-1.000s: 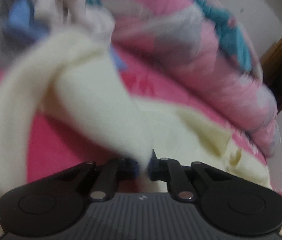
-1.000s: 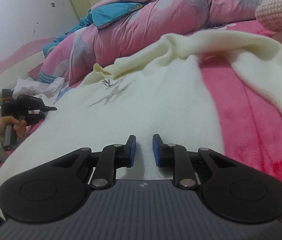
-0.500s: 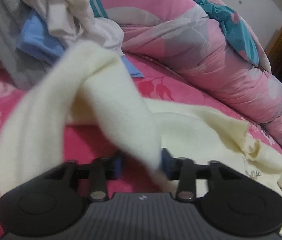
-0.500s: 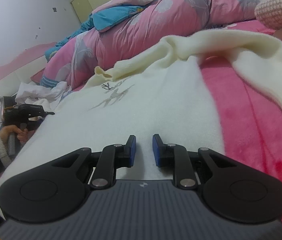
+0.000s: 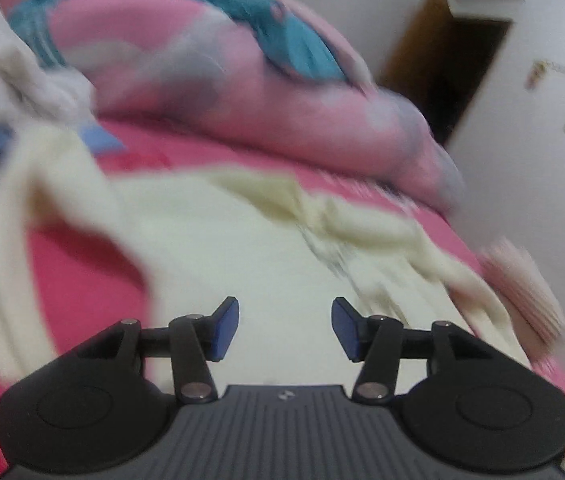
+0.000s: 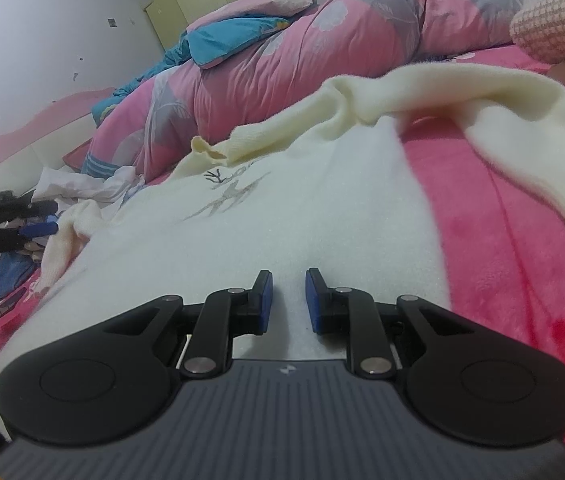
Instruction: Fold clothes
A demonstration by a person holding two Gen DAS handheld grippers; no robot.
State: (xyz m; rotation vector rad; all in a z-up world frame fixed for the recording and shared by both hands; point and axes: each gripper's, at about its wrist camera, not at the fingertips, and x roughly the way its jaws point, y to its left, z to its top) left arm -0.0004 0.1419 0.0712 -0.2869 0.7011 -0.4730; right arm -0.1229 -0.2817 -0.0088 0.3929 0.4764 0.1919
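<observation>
While my left tongs (image 5: 285,327) stand with jaws apart and nothing between the blue pads, the cream sweater (image 5: 242,248) lies spread on the pink bed (image 5: 82,288) straight ahead of them, its body running away from me toward the collar. My right tongs (image 6: 286,300) sit low at the hem, jaws nearly together with only a narrow gap; whether they pinch the knit I cannot tell. From the left tongs the near sleeve (image 5: 6,248) trails off to the left, long axis running from the shoulder down toward me, loose on the bed. The far sleeve (image 6: 522,148) lies out to the right, closer to the right tongs. I judge the left sleeve is the left hand's to fold across the body, the pink quilt (image 6: 322,52) well beyond
</observation>
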